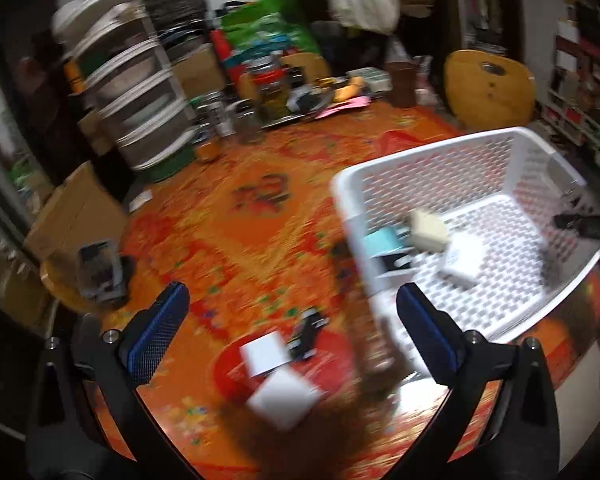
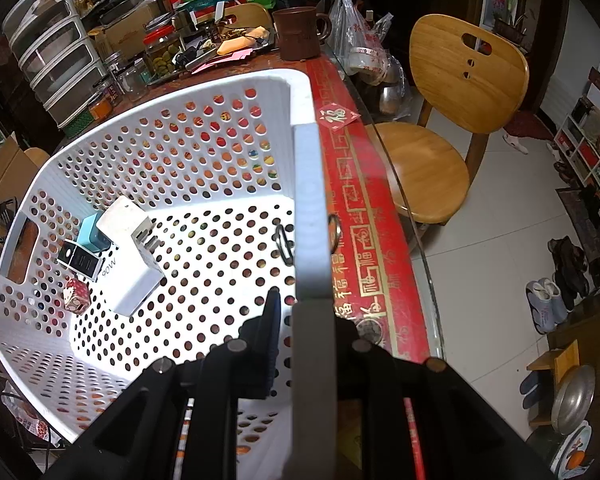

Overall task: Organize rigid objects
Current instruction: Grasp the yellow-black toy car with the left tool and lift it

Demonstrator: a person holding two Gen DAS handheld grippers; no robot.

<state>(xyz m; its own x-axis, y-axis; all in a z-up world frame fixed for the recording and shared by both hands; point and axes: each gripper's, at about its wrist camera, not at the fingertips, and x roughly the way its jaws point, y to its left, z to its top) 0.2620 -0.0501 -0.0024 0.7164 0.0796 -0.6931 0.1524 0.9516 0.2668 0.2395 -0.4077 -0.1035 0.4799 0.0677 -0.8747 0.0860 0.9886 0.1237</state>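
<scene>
Chargers sit inside the white basket (image 2: 100,168): a white adapter (image 2: 134,258), a teal cube (image 2: 94,234), a black-faced block (image 2: 78,262) and a small red patterned one (image 2: 76,300), clustered near its left wall. Right gripper (image 2: 300,312) has its jaws clamped on the basket's right rim. Left gripper (image 1: 292,328) holds its jaws wide apart, empty, above the orange worktop (image 1: 240,220), where two blurred white blocks (image 1: 272,376) and a small black item (image 1: 306,334) lie outside the basket.
</scene>
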